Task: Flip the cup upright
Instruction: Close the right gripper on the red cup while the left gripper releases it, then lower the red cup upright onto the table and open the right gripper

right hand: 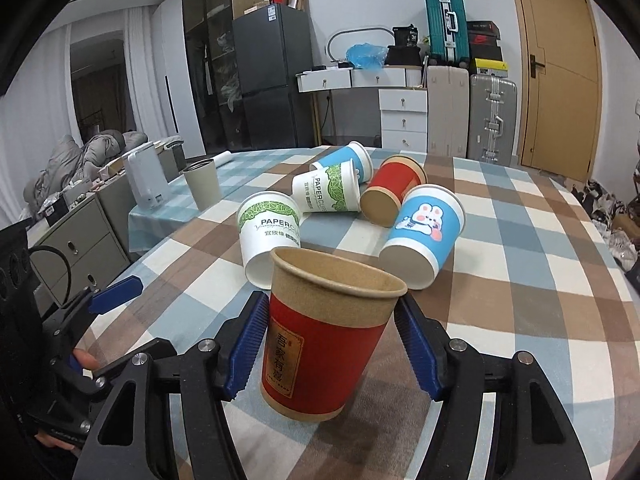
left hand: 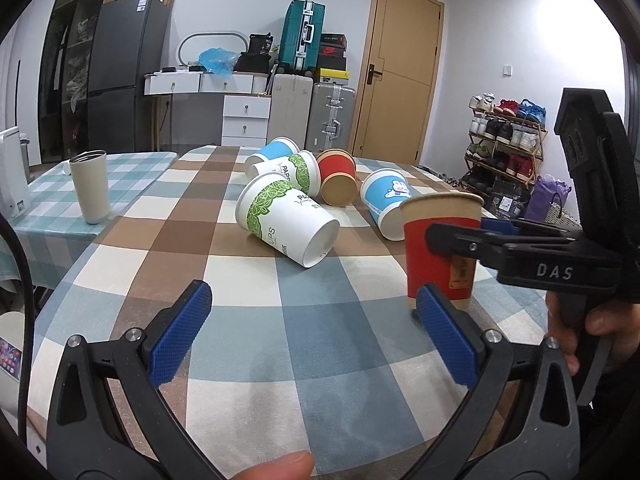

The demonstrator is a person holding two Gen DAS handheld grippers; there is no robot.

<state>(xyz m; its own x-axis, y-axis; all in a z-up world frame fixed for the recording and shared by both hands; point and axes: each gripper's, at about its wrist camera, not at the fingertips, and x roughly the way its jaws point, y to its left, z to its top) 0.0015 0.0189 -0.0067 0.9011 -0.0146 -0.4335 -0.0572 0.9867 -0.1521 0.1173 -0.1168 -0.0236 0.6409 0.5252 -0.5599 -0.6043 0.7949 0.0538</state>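
A red and kraft paper cup point(right hand: 324, 344) stands mouth up, slightly tilted, between my right gripper's point(right hand: 330, 340) blue pads, which are shut on its sides; it also shows in the left wrist view point(left hand: 440, 248). My left gripper point(left hand: 316, 332) is open and empty just left of it. Several cups lie on their sides on the checked tablecloth point(left hand: 248, 360): a green-leaf cup point(left hand: 286, 222), a second green-leaf cup point(left hand: 296, 170), a red cup point(left hand: 338, 178), a blue rabbit cup point(left hand: 388, 200) and a blue cup point(left hand: 274, 152) at the back.
A beige steel tumbler point(left hand: 91, 186) stands upright at the left on a smaller checked table point(left hand: 132, 172). A white appliance point(right hand: 146, 180) stands beyond it. Suitcases point(left hand: 332, 116), drawers and a shoe rack point(left hand: 508, 144) stand behind the table.
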